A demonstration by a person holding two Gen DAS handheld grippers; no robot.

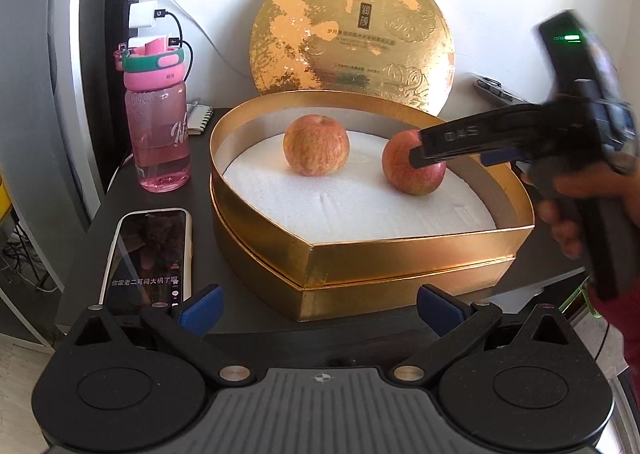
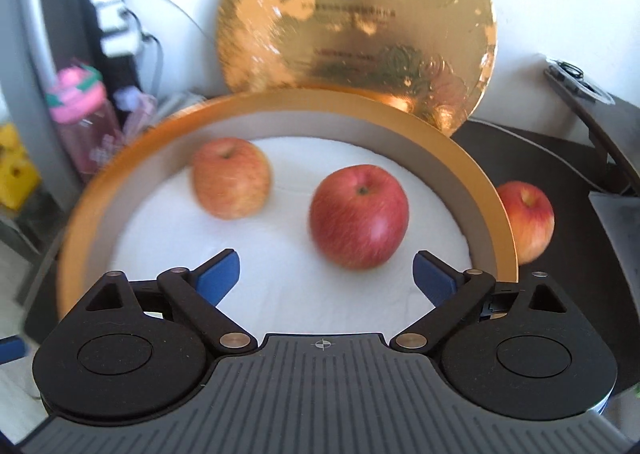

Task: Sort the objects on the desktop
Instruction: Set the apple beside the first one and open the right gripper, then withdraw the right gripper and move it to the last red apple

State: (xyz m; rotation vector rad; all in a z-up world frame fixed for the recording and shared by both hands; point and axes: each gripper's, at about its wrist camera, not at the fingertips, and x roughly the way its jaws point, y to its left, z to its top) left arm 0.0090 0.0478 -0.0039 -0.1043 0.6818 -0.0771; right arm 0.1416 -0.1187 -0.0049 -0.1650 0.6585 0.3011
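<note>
Inside the gold box point(image 1: 400, 258), 2 apples rest on white foam with bare foam all round; the redder apple point(image 2: 359, 216) lies just ahead of the right hand-held gripper point(image 2: 326, 274), spread wide and empty. 1 more apple point(image 2: 528, 220) sits outside the rim on the dark counter point(image 2: 572, 174). The left hand-held gripper point(image 1: 320, 308) is wide open, empty, before the box's pointed corner.

Left tool point(image 1: 320, 308) agape; right tool point(image 2: 326, 274) agape.
</note>
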